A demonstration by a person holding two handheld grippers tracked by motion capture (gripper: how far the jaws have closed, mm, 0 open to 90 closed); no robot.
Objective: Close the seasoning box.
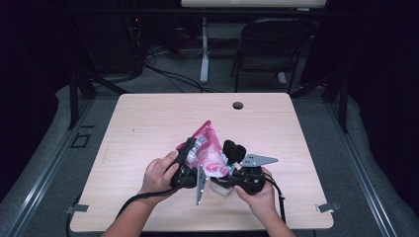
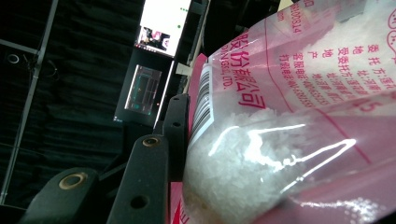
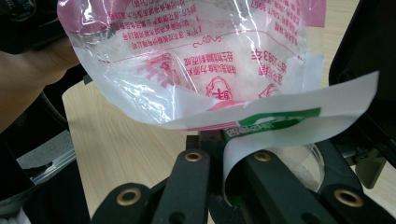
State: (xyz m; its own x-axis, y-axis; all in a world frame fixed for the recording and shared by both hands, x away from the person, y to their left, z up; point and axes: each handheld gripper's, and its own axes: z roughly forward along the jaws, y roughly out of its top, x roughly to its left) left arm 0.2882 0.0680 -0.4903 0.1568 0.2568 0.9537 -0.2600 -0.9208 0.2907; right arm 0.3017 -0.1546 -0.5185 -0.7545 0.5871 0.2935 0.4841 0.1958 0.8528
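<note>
Clearly, label by label:
Bag: pink-and-clear plastic pouch of white granules point(image 1: 206, 148), held tilted above the bench, mouth down over a small clear cup with a white-and-green paper label point(image 3: 299, 163).
Handling: soft, slick film; the loose grains shift, so grip a filled fold.
Left claw point(image 1: 190, 148): pinching the pouch's side.
Right claw point(image 3: 224, 161): pressed on the cup's label.
Bench: pale wood point(image 1: 148, 123), bare nearby.
Obstacles: black folding chair point(image 1: 269, 47) well behind.

the desk point(image 1: 148, 123) lies bare on all sides; only the pink bag point(image 1: 207, 148) and jar point(image 1: 221, 186) crowd the near middle.
</note>
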